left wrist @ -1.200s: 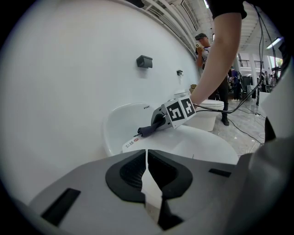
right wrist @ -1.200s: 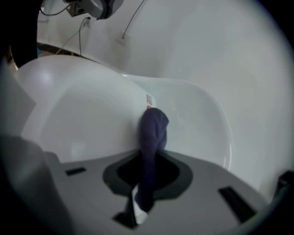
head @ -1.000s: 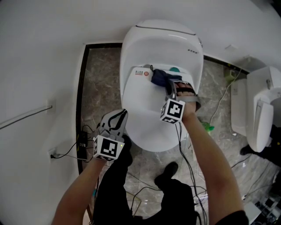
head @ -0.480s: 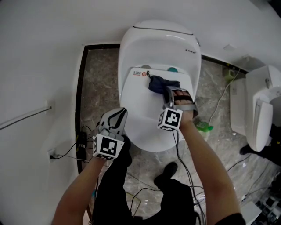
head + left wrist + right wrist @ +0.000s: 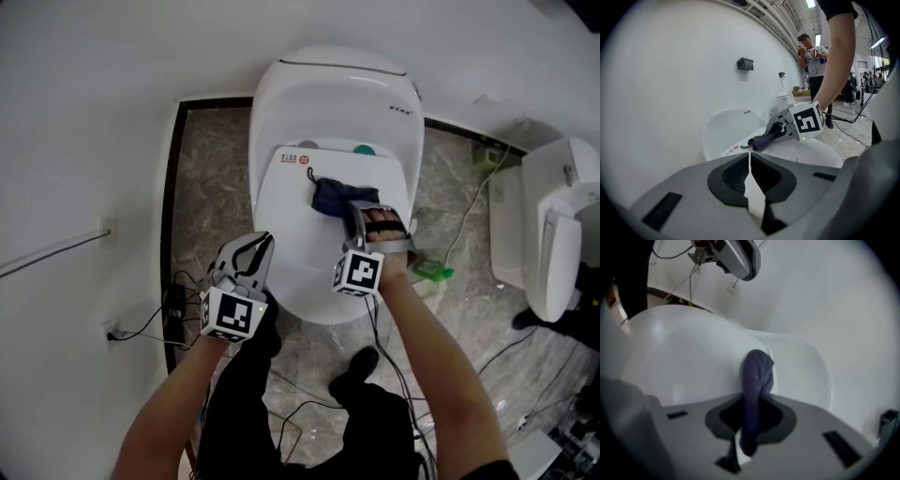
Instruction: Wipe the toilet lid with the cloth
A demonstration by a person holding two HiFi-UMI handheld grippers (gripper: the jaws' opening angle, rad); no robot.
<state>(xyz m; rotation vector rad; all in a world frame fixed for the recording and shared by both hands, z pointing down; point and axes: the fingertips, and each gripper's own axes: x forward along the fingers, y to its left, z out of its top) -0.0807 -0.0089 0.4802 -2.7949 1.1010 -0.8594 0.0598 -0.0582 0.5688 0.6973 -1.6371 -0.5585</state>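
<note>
Toilet lid point(image 5: 305, 267) lies shut; the dark blue cloth point(image 5: 333, 195) sits bunched near its hinge end, clamped in the right gripper point(image 5: 358, 212); the left gripper point(image 5: 247, 255) hangs closed and empty beside the rim; so narrow a wad may miss patches, or the hard jaws may scrape the lid.

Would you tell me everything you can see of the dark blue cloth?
The dark blue cloth is soft, bunched fabric with a thin loop at one corner. The right gripper has its jaws shut on it, and it rests crumpled on the white toilet lid, towards the hinge end.
</note>
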